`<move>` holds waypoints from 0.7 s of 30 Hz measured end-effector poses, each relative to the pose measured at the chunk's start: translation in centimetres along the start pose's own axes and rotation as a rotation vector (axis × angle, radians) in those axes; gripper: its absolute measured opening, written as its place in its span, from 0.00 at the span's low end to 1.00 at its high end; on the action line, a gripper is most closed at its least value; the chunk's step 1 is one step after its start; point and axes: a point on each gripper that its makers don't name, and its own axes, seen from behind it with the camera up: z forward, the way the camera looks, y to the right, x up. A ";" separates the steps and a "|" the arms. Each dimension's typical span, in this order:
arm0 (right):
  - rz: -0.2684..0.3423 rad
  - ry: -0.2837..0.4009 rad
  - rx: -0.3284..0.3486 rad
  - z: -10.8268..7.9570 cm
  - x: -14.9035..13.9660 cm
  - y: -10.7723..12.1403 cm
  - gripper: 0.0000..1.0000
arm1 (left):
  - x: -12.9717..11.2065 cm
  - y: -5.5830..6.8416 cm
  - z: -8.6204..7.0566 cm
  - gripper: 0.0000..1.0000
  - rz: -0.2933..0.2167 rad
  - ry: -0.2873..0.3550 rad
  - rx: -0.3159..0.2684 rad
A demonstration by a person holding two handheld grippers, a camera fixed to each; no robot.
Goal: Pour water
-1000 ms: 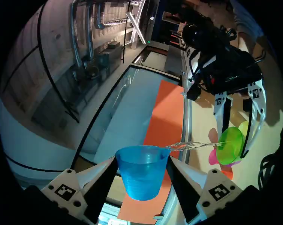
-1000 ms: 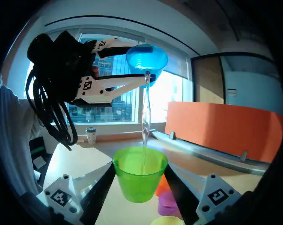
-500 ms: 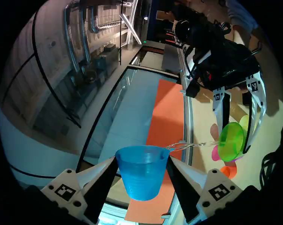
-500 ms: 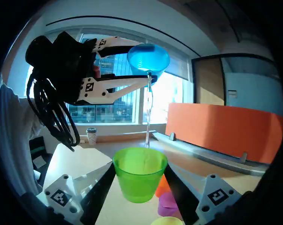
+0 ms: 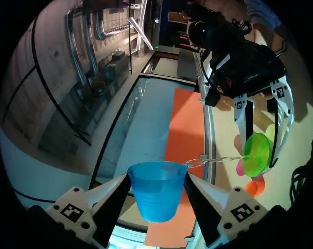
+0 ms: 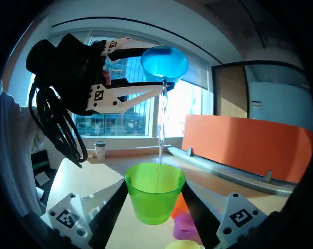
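Observation:
My left gripper (image 5: 157,195) is shut on a blue cup (image 5: 157,191), tipped on its side. A thin stream of water (image 5: 216,159) runs from its rim into a green cup (image 5: 256,154). In the right gripper view my right gripper (image 6: 154,199) is shut on that green cup (image 6: 155,193), held upright. The blue cup (image 6: 163,64) hangs above it in the left gripper (image 6: 156,64), and the water stream (image 6: 161,128) falls into the green cup's mouth. In the left gripper view the right gripper (image 5: 262,155) holds the green cup at the right.
Below the green cup, orange (image 6: 180,204), pink (image 6: 183,226) and yellow-green (image 6: 183,244) cups stand on the wooden table (image 6: 79,176). An orange partition (image 6: 247,143) runs along the table's edge. A paper cup (image 6: 100,149) sits by the window. A person's sleeve (image 6: 11,153) is at the left.
The blue cup has tipped a little further and the stream keeps running into the green cup. Both grippers hold nearly the same places.

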 end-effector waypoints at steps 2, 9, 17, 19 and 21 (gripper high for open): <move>-0.001 0.001 -0.001 0.0 0.1 0.0 0.89 | 0.1 -0.1 0.0 0.87 0.009 0.002 0.001; -0.005 0.004 -0.005 0.0 0.4 0.0 0.89 | 0.5 -0.4 -0.1 0.87 0.035 0.007 0.007; -0.005 0.007 -0.012 -0.2 0.4 0.2 0.89 | 0.7 -0.6 -0.1 0.87 0.061 0.012 0.010; -0.005 0.008 -0.013 -0.2 0.4 0.3 0.89 | 0.8 -0.6 -0.1 0.87 0.068 0.013 0.010; -0.005 0.009 -0.014 -0.2 0.5 0.3 0.89 | 1.0 -0.5 -0.1 0.87 0.076 0.015 0.011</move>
